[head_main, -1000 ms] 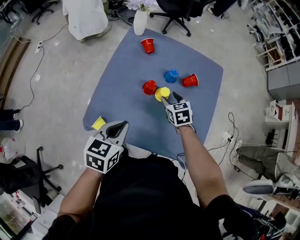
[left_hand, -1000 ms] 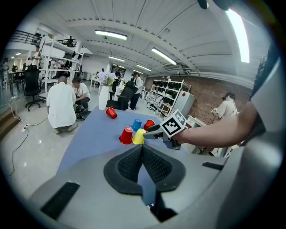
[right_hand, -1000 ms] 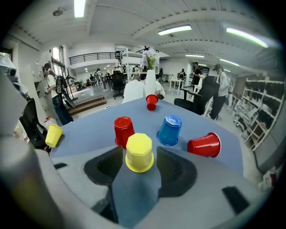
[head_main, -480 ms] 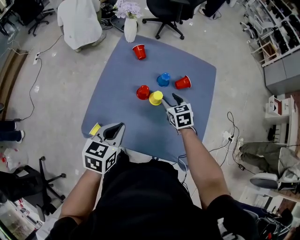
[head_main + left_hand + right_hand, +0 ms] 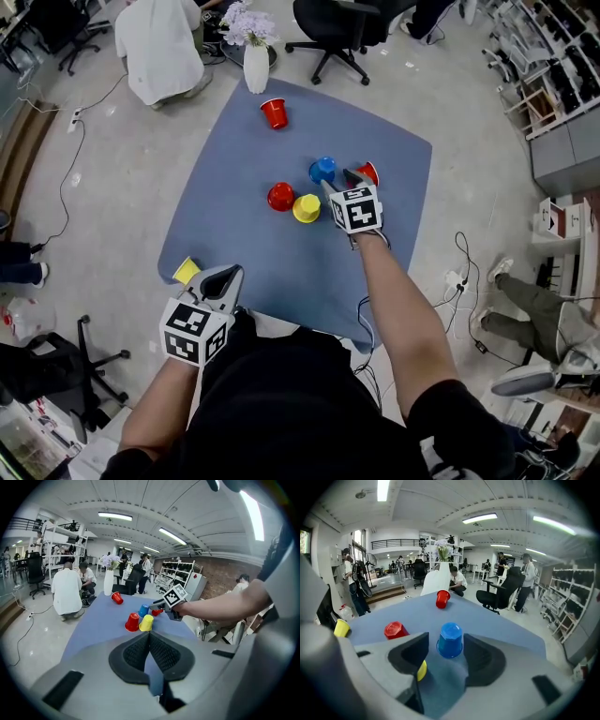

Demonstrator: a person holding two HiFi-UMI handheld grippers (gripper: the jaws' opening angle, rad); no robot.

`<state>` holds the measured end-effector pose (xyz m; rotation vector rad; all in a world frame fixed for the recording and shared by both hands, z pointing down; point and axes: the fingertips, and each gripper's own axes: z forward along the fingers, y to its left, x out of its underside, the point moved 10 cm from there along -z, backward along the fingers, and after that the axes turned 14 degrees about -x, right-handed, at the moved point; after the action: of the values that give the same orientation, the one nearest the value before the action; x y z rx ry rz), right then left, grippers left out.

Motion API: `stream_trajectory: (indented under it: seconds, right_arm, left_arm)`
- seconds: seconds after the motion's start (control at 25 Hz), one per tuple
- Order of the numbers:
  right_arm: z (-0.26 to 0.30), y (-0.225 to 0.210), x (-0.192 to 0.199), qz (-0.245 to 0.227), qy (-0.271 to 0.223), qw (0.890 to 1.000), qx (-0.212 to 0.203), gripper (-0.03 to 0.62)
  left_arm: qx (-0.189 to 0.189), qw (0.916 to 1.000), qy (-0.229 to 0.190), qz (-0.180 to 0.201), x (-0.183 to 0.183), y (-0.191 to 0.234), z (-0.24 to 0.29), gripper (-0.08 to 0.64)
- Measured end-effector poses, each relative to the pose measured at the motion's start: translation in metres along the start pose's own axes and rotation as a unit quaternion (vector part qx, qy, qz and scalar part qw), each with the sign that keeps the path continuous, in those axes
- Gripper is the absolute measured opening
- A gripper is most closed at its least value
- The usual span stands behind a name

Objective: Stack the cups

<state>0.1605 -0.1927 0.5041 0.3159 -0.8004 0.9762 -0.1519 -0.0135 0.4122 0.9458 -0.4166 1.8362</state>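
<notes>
right gripper: fingers spread, pinching nothing | blue cup: frame centre, in the gap just ahead, mouth down on blue mat, axis upright, touching neither finger | left gripper: fingers pressed together, empty, well apart from the cups | judged: right hand nearer, closing takes it

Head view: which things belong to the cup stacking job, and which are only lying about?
Job:
blue cup
middle yellow cup
middle red cup
right red cup
far red cup
edge yellow cup

Lying about:
white vase
office chair
</notes>
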Motion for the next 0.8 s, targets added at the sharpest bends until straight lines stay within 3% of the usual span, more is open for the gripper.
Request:
stream_trajectory:
  seconds: [0.28, 0.8]
  right_arm:
    - [0.027, -0.018, -0.017, -0.003, 0.012, 1.000, -0.002, 0.227]
    - [0.054, -0.020, -0.007, 0.028, 0.038, 0.999, 0.006, 0.230]
  left_arm:
    - [-0.020, 0.9996, 0.008, -0.016, 0.003, 0.008, -0.002, 0.005]
    - [-0.023, 0.9991, 0.017, -0.030, 0.004, 0.013, 0.001, 0.005]
